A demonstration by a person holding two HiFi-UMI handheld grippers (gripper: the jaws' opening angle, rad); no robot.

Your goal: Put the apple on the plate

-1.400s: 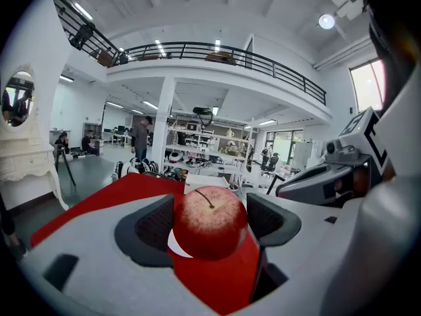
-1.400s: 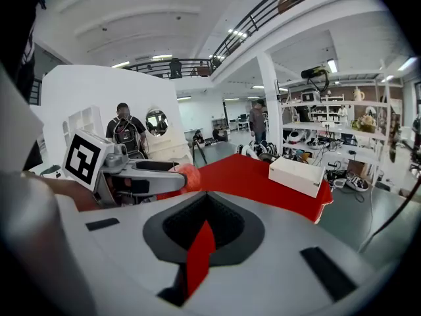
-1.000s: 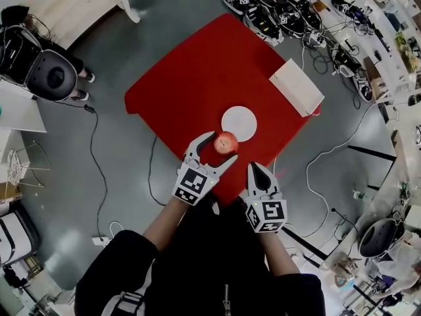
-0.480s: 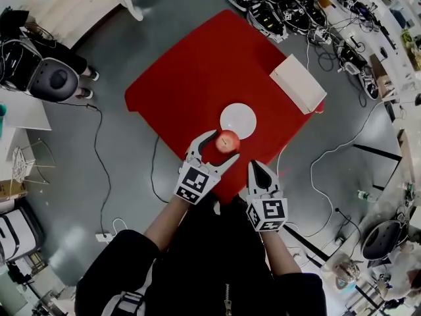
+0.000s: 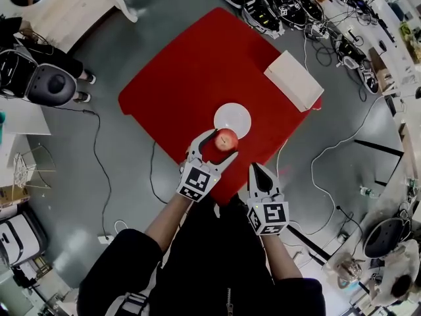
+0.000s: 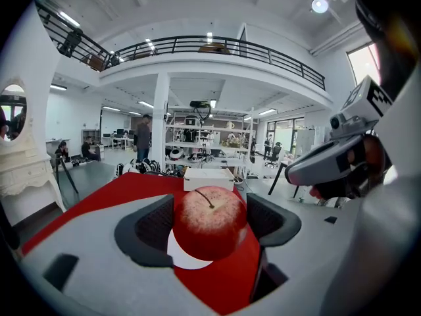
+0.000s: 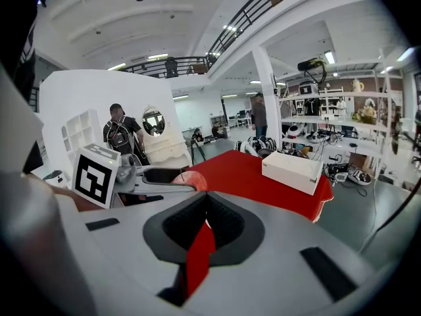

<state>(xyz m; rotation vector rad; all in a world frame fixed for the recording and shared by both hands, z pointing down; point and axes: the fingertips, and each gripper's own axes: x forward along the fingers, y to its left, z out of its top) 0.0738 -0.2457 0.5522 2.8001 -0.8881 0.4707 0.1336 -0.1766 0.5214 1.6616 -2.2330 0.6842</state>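
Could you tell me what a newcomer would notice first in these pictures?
A red apple gripped in the left tongs, by the near rim of a white plate, over a bright red table. The right tongs are shut and empty to its right, and a white box sits near the table's far right edge.

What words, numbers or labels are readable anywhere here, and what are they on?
No readable word or number shows in any view.
Cubes on the left gripper and right gripper: black-and-white square patterns, no letters or digits.
White box: no print visible.
The apple, plate and red tablecloth: plain.
Background shelves: anything there is too small to read.
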